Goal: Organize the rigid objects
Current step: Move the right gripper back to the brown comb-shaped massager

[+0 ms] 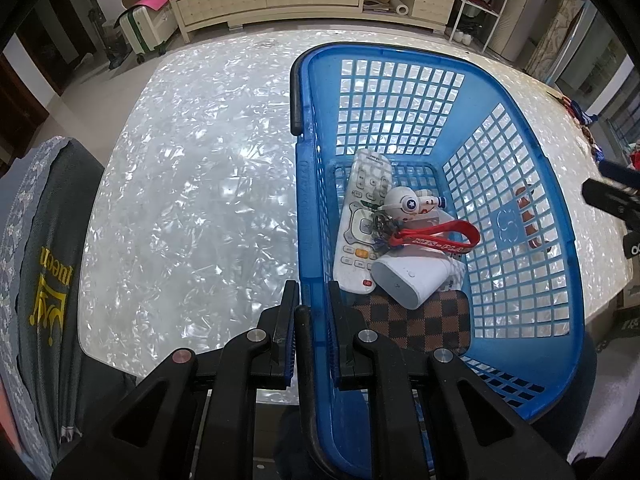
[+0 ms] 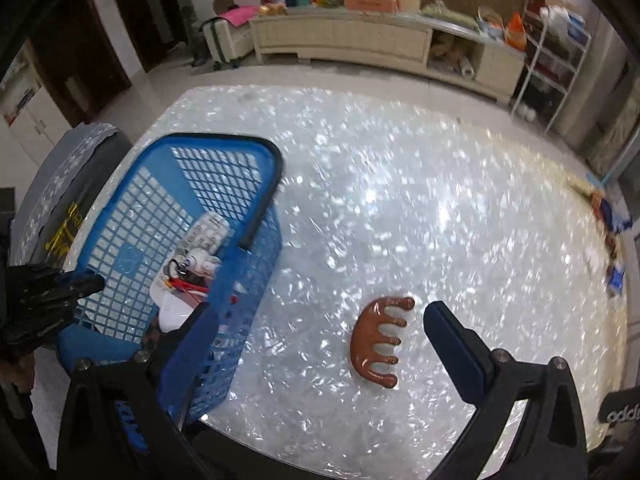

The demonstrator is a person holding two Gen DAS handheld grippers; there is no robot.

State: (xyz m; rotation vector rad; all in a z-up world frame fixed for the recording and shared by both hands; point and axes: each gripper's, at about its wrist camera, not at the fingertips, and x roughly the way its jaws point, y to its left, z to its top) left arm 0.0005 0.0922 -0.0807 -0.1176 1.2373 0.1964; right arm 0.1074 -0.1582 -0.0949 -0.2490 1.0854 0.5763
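A blue plastic basket [image 1: 516, 280] stands on the shiny table and also shows at the left of the right wrist view [image 2: 136, 216]. It holds a white remote [image 1: 360, 216], a white astronaut keychain with a red strap [image 1: 432, 236], a white device [image 1: 412, 276] and a brown checked wallet [image 1: 416, 320]. My left gripper [image 1: 314, 300] is shut on the basket's near left rim and black handle. A brown wooden comb [image 2: 378, 340] lies on the table right of the basket. My right gripper [image 2: 320, 320] is open and empty, with the comb between its fingers.
A grey-covered chair [image 1: 44, 264] stands at the table's left edge. Small items [image 2: 612, 240] lie at the table's far right edge. A long cream cabinet [image 2: 360, 40] and a wire shelf [image 2: 556, 48] stand beyond the table.
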